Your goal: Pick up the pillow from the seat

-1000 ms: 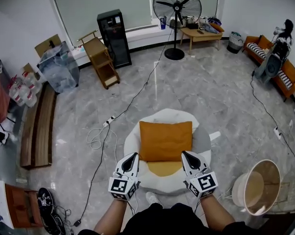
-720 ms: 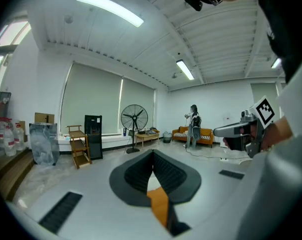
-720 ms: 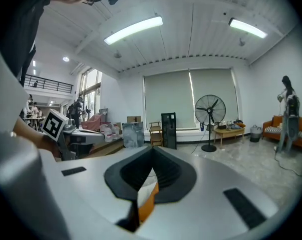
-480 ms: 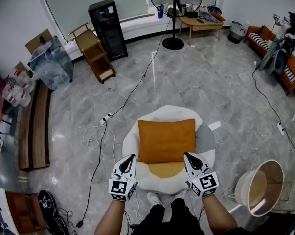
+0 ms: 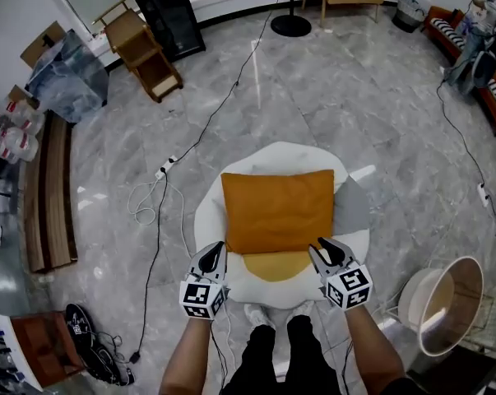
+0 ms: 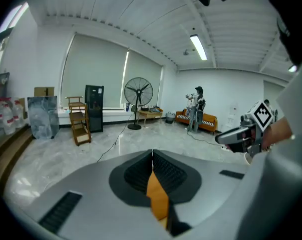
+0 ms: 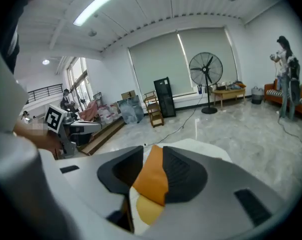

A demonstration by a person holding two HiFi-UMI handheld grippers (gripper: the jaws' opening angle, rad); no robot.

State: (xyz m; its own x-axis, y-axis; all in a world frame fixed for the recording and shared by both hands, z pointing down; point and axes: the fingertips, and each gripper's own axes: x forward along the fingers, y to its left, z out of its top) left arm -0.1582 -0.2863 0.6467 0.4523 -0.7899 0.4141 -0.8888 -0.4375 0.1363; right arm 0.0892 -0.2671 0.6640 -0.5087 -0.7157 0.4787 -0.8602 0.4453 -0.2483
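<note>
An orange pillow (image 5: 278,208) lies flat on a round white seat (image 5: 272,151), with a yellow cushion (image 5: 276,265) showing under its near edge. My left gripper (image 5: 217,249) hovers at the pillow's near left corner, jaws shut with nothing between them. My right gripper (image 5: 318,246) is at the near right corner, and its jaws are opening. In the right gripper view the pillow (image 7: 151,179) shows through the gap of the right gripper (image 7: 153,151); the pads do not press on it. In the left gripper view a sliver of pillow (image 6: 158,194) shows below the left gripper (image 6: 152,154).
A round pale tub (image 5: 445,303) stands on the floor at the right of the seat. A power cable (image 5: 161,188) runs across the marble floor at the left. A wooden bench (image 5: 46,196) lies further left. My legs (image 5: 272,344) stand at the seat's near edge.
The head view has tilted down and drawn nearer the seat. Both grippers have come forward to the pillow's near corners. The right jaws have parted a little.
</note>
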